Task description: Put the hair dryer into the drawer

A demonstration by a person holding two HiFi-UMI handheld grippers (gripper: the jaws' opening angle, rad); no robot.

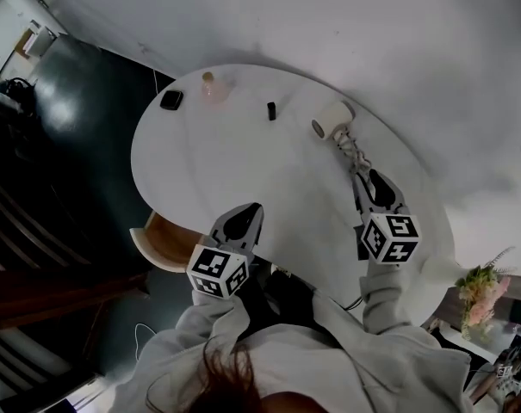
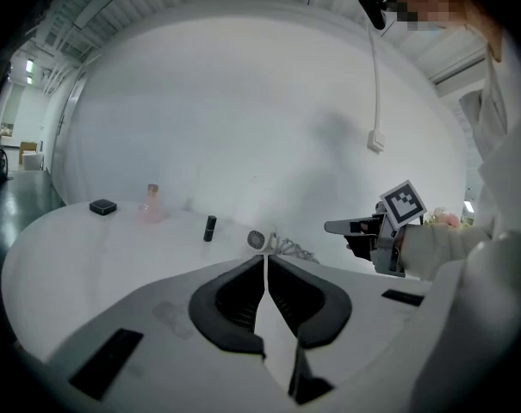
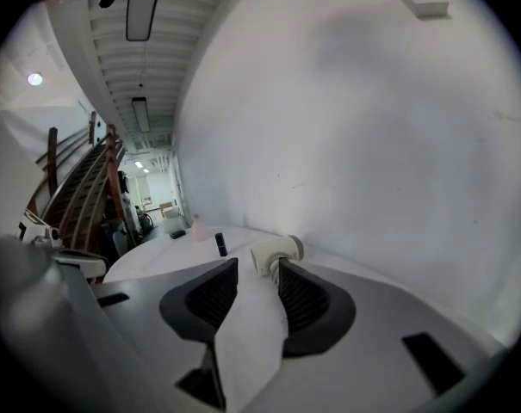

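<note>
The round white worktop (image 1: 243, 153) carries everything, and a wooden drawer (image 1: 161, 243) stands pulled out under its near-left edge, ready to receive. The left gripper (image 1: 251, 209) hovers by that edge with its jaws clenched on nothing. The right gripper (image 1: 362, 175) has its jaws parted and empty, and aims at the hair dryer (image 1: 331, 119), which lies by the far wall. It seems lined up to grasp it.

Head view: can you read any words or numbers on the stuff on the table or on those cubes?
No words, numbers or brands can be read in any view.
left marker cube, right marker cube: only black-and-white square patterns, no letters.
hair dryer, black box, pink bottle, black tube: no print shows; too small to tell.
</note>
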